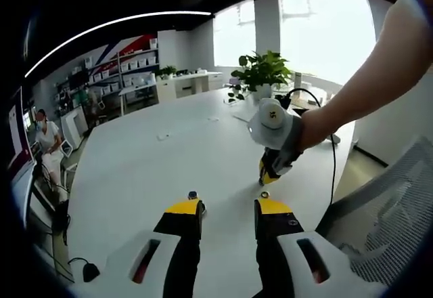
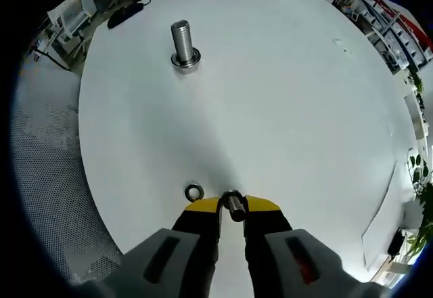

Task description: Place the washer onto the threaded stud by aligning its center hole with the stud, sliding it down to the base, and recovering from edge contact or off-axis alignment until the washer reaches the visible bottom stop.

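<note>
A washer (image 2: 233, 205) is pinched in the right tongs (image 2: 232, 210); left tongs (image 1: 229, 206) spread; edge contact on the stud (image 2: 181, 40) could tilt it

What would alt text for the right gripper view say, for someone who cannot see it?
The right gripper has its yellow-tipped jaws shut on a small metal washer just above a white table. A second washer lies flat beside the left jaw, and a threaded stud stands upright farther across the table.
</note>
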`<state>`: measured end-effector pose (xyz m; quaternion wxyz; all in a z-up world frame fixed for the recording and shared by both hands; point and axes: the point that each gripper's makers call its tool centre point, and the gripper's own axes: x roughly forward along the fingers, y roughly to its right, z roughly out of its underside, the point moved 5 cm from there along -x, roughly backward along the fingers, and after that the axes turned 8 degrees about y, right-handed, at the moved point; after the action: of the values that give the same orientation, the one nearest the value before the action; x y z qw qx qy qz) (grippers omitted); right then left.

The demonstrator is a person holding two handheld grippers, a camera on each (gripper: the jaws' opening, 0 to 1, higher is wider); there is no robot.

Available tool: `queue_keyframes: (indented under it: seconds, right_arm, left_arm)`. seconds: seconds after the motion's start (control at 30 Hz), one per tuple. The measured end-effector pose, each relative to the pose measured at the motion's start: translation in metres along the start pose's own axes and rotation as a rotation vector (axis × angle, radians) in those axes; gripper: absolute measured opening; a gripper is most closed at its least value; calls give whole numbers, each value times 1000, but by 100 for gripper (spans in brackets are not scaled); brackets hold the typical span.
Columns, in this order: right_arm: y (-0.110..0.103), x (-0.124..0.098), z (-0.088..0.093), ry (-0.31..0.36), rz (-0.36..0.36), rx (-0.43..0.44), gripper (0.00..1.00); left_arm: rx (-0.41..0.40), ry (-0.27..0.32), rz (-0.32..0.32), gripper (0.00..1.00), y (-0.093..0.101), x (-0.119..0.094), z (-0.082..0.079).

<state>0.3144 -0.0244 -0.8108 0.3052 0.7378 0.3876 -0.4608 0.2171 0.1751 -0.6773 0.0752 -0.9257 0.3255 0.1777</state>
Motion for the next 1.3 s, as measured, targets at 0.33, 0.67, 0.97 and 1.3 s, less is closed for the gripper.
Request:
queue_keyframes:
  seconds: [0.33, 0.67, 0.97, 1.3]
  right_arm:
    - [-2, -2, 1, 8, 12, 22, 22]
    - [-6, -16, 15, 13, 24, 62, 23]
    - [-22, -22, 30, 13, 14, 93, 23]
    - [-33, -17, 24, 36, -5, 114, 23]
  left_arm:
    - [3, -4, -8, 29, -1, -1, 1]
    - [9, -7, -12, 29, -2, -1, 1]
    - [17, -10, -12, 29, -2, -1, 1]
    - [20, -11, -9, 29, 0, -2, 1]
